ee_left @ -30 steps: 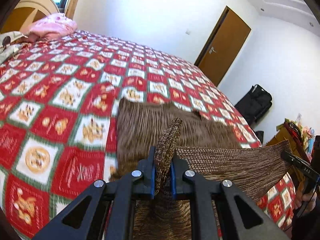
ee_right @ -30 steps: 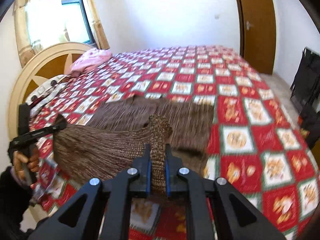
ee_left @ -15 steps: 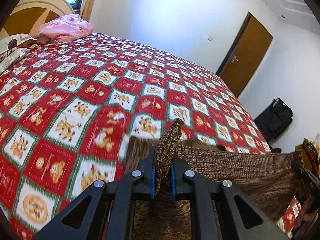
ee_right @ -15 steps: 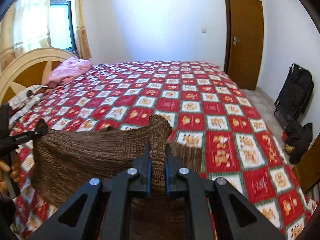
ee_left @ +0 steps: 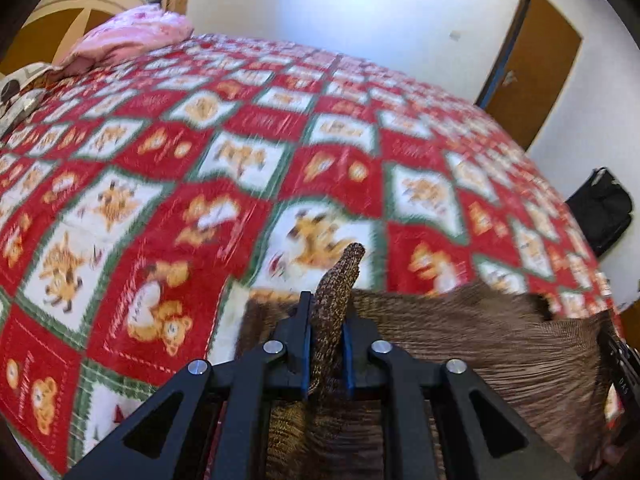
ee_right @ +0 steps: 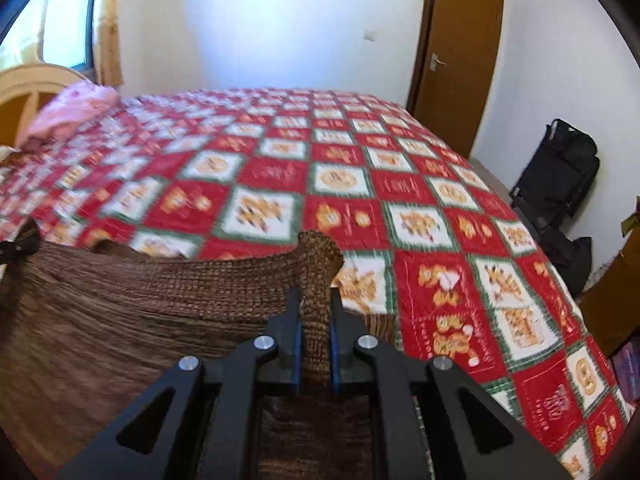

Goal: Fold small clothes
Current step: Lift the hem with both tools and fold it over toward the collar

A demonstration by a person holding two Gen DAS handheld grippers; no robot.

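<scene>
- Brown knitted garment (ee_left: 460, 344) hangs stretched between both grippers over the near edge of the red patchwork bedspread (ee_left: 168, 184).
- Left gripper (ee_left: 328, 344) pinches one corner of it, nearly closed.
- Right gripper (ee_right: 316, 340) pinches the other corner likewise.
- Pink pillow (ee_right: 72, 114) lies far left.

You get bright daylight from the window (ee_right: 64, 16) at ten o'clock — the bedspread (ee_left: 280, 160) smears with motion blur, fisheye edges bowed and dark.
</scene>
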